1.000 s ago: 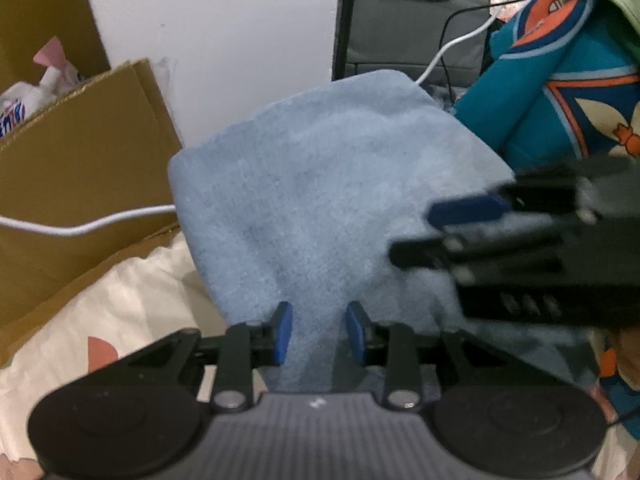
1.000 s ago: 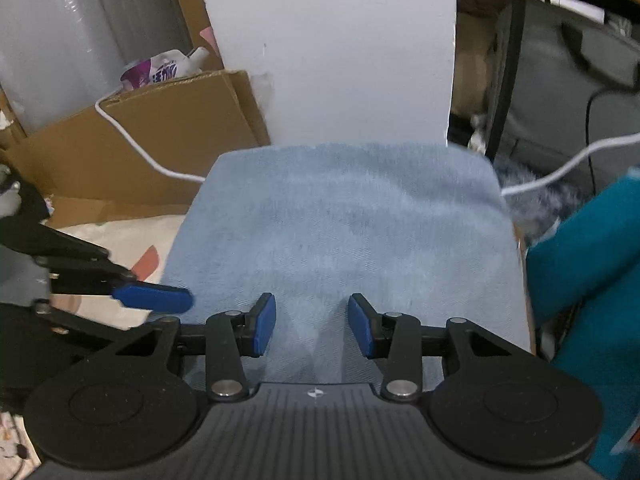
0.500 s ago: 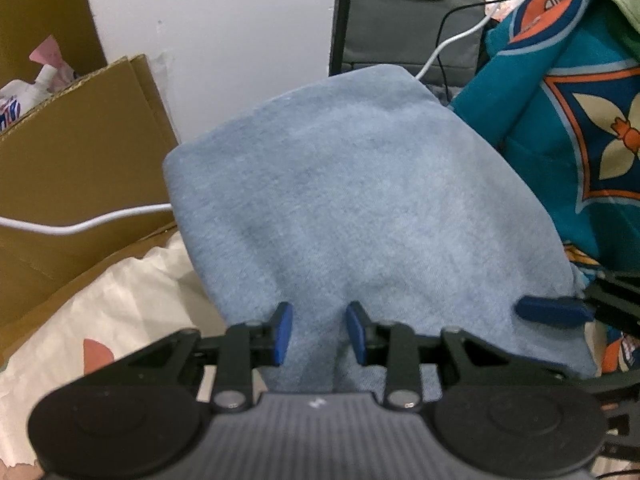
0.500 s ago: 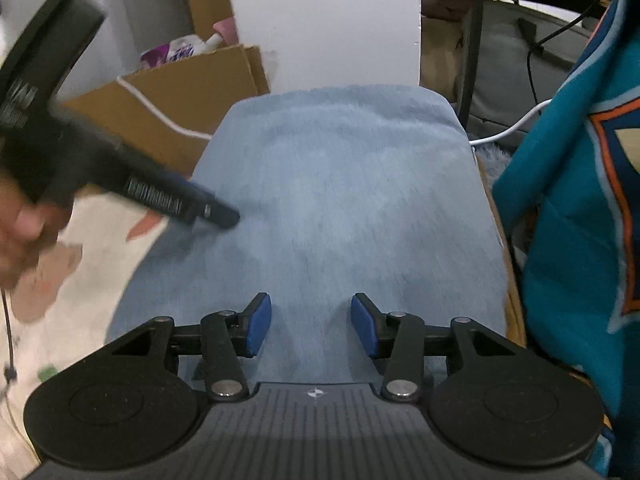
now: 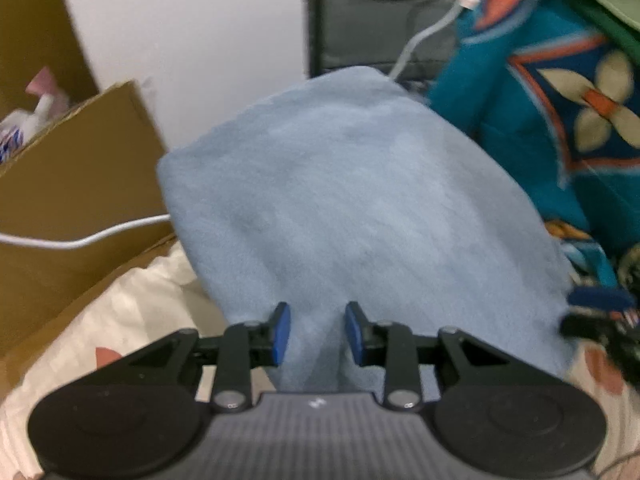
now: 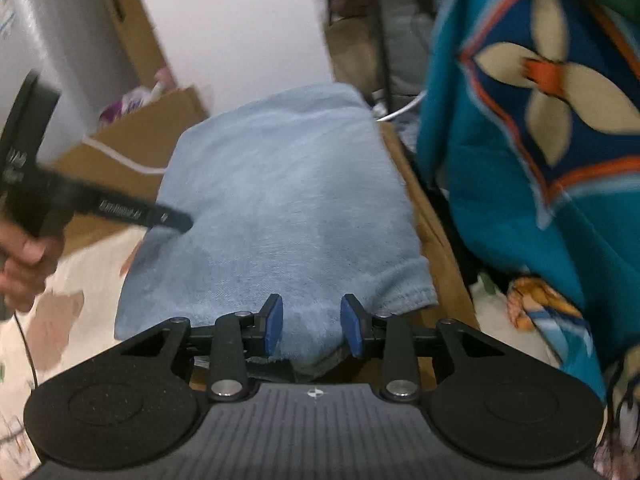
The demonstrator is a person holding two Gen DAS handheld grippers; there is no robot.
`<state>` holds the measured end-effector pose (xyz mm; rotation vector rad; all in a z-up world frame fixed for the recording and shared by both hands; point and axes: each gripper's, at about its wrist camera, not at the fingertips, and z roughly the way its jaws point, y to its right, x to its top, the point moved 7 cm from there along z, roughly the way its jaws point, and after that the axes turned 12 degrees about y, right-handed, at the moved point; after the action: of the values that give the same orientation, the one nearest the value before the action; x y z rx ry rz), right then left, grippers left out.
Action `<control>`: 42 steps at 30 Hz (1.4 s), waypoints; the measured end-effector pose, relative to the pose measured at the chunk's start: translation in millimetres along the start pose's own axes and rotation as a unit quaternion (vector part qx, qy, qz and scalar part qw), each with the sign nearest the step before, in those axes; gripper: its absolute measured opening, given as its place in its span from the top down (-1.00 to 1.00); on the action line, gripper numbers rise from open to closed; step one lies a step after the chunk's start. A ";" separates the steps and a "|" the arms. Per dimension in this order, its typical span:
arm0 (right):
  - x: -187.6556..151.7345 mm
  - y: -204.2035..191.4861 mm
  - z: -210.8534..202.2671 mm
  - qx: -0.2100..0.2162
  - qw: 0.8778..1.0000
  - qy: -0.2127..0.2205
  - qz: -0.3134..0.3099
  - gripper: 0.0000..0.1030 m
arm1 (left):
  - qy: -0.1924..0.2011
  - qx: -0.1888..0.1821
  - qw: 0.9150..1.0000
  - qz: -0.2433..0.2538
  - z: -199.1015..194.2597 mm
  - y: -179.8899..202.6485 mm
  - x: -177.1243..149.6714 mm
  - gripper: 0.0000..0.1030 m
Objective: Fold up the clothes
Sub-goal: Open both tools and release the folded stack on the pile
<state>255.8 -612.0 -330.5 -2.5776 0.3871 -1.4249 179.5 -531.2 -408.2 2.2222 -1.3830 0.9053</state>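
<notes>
A light blue garment (image 5: pixel 360 216) lies folded into a soft rectangle, its far end against the white wall (image 5: pixel 192 32) and its near end draped toward both tools. It rests partly on a pale patterned sheet (image 5: pixel 132 312) on the left and runs along a brown board edge (image 6: pixel 436 240) on the right.

The left gripper (image 5: pixel 317 332) hangs over the near left part of the cloth. Its blue pads (image 5: pixel 281 332) stand a narrow way apart and are drawing together, with a raised ridge of the blue fabric between them; whether the pads already press on that ridge is hard to tell. In the right wrist view the same tool reaches in from the left, gripped by a hand (image 6: pixel 20 264), its tip lying on the cloth's left edge.

The right gripper (image 6: pixel 311 328) sits at the near right corner, by the hemmed edge (image 6: pixel 404 292). Its jaws are closing too, a little wider than the left pair, and a fold of the garment lies between them; the pads look close to the fabric but not clearly clamped.

A teal patterned blanket (image 6: pixel 540 120) hangs at the right. A cardboard box (image 5: pixel 80 168) stands on the left, crossed by a white cable (image 5: pixel 88 240). A dark grey bag (image 5: pixel 380 12) leans at the far side.
</notes>
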 end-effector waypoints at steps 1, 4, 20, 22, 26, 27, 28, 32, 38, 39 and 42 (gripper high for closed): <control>-2.7 1.9 -1.3 -0.005 1.000 0.002 0.008 0.18 | -0.001 -0.008 1.000 0.000 -3.7 3.8 -2.9 0.38; -13.5 11.1 -5.8 -0.013 0.999 0.006 0.043 0.05 | -0.002 -0.021 1.000 0.012 -14.7 15.5 -13.2 0.38; -71.5 34.7 36.6 0.113 0.925 -0.002 0.363 0.50 | 0.000 -0.002 0.999 0.038 -31.2 24.3 -36.1 0.38; -70.5 31.7 34.1 0.116 0.929 0.002 0.350 0.60 | -0.002 -0.002 0.999 0.034 -32.2 23.5 -39.1 0.38; -67.4 31.7 27.7 0.109 0.935 0.004 0.339 0.55 | -0.017 -0.002 0.999 0.028 -38.8 18.6 -44.4 0.37; -67.3 32.7 26.6 0.104 0.935 -0.001 0.339 0.40 | -0.022 -0.004 1.000 0.022 -43.9 15.8 -45.4 0.37; -67.1 33.6 25.5 0.098 0.936 -0.006 0.338 0.36 | -0.027 -0.007 0.999 0.015 -49.1 12.9 -46.4 0.37; -64.1 32.2 9.8 0.085 0.943 -0.011 0.321 -0.07 | -0.035 0.007 0.999 -0.008 -81.3 -7.1 -53.3 0.14; -51.1 25.8 -9.8 0.066 0.958 -0.002 0.280 -0.18 | -0.047 0.023 0.998 -0.035 -119.5 -32.1 -57.4 -0.09; -48.9 23.1 -12.3 0.064 0.961 -0.002 0.270 -0.18 | -0.047 0.025 0.998 -0.042 -125.7 -35.6 -57.1 -0.18; -40.8 14.6 -20.3 0.059 0.971 -0.002 0.234 -0.19 | -0.043 0.034 0.997 -0.049 -144.1 -43.3 -57.3 -0.30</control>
<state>215.6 -613.9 -356.6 -2.1956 0.8186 -1.2277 153.4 -386.7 -342.2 2.3824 -1.2851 0.8440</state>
